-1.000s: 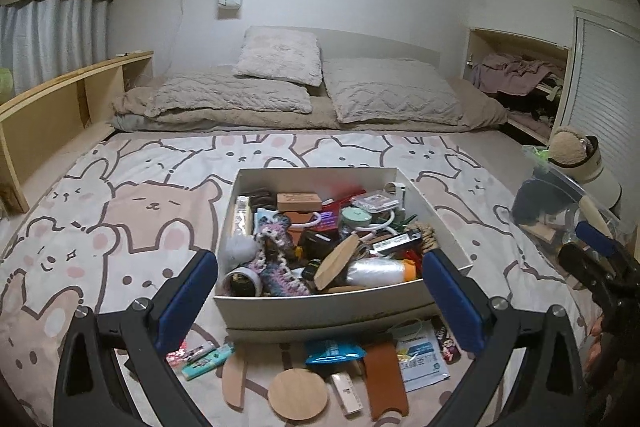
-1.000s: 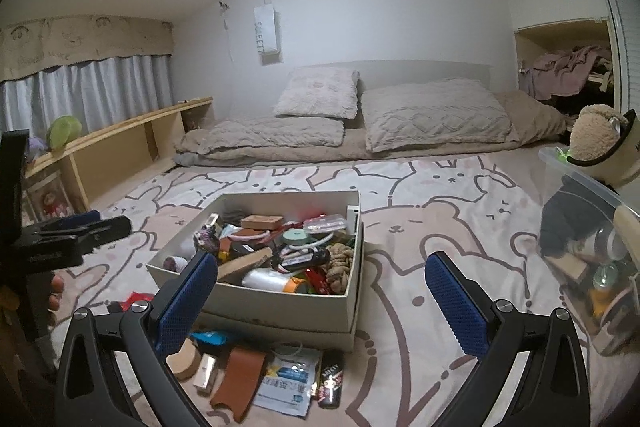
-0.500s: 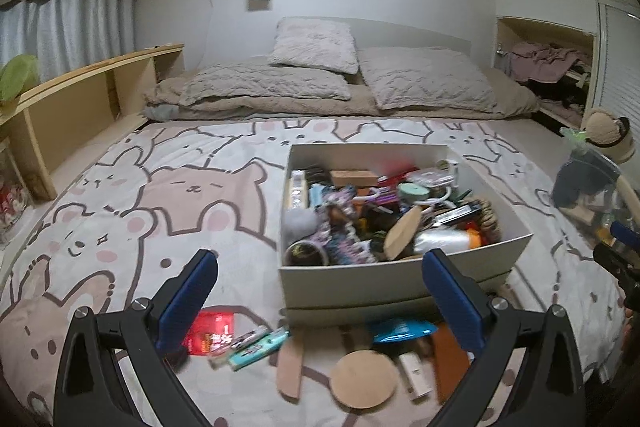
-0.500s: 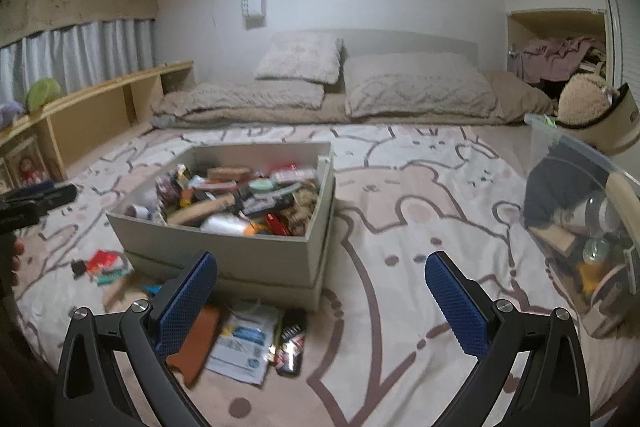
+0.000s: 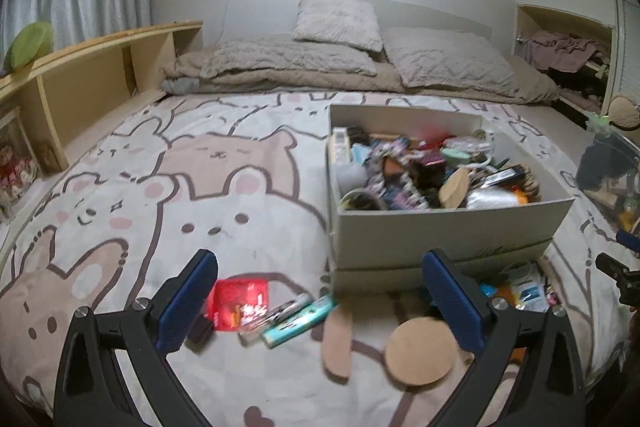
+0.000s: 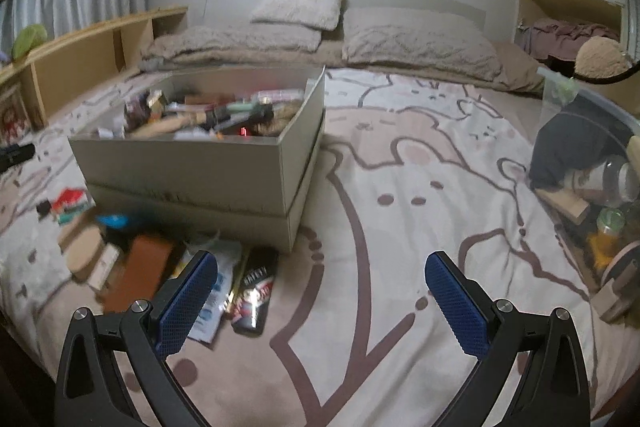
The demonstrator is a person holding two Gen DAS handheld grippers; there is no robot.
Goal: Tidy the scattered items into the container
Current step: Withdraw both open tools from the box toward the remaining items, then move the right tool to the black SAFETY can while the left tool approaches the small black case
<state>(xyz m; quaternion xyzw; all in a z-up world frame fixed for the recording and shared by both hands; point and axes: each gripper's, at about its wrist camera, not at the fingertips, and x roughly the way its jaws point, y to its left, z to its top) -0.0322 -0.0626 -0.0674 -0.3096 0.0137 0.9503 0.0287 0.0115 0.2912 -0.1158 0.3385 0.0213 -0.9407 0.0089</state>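
**Both grippers empty above the clutter**

The left gripper (image 5: 320,299) stood wide open over the red foil packet (image 5: 240,301) and teal tube (image 5: 298,315), presumably choosing. The right gripper (image 6: 322,301) gaped beside a dark snack wrapper (image 6: 254,297). Beyond both fingers' tips sat the full white cardboard box (image 5: 448,227).

Matt cardboard box (image 5: 440,239), wooden disc (image 5: 422,351), glossy red packet (image 5: 240,297)
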